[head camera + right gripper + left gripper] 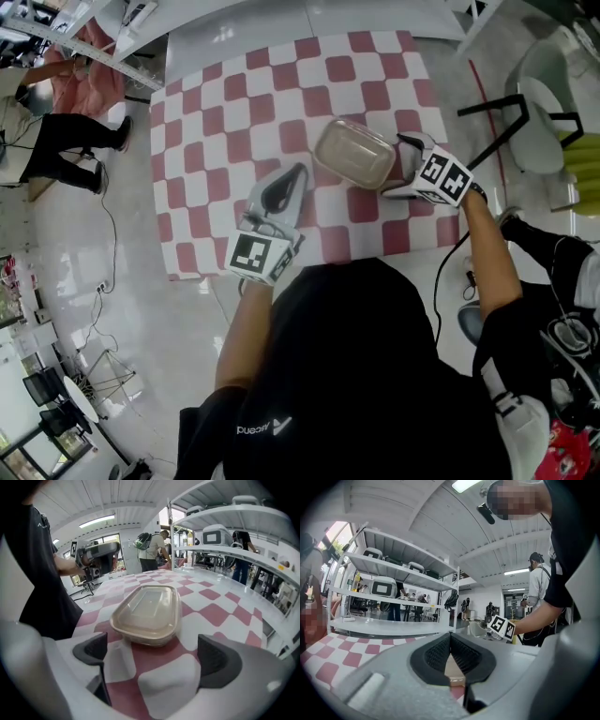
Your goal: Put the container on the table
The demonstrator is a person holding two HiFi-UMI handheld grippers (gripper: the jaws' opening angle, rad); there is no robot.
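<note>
Container (147,613) rests on checkered table (220,611) just before the gaping right tongs (154,654); left tongs (451,644) pinched together, empty.

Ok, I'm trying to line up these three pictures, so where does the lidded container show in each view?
Head view: container right of centre, on the checked cloth.
Left gripper view: only a beige sliver shows through the gap under the closed jaws. It may be the container, but I cannot tell.
Right gripper view: container at centre, on the cloth just beyond the open jaws.
Shared landmark: the red-and-white checked cloth.
</note>
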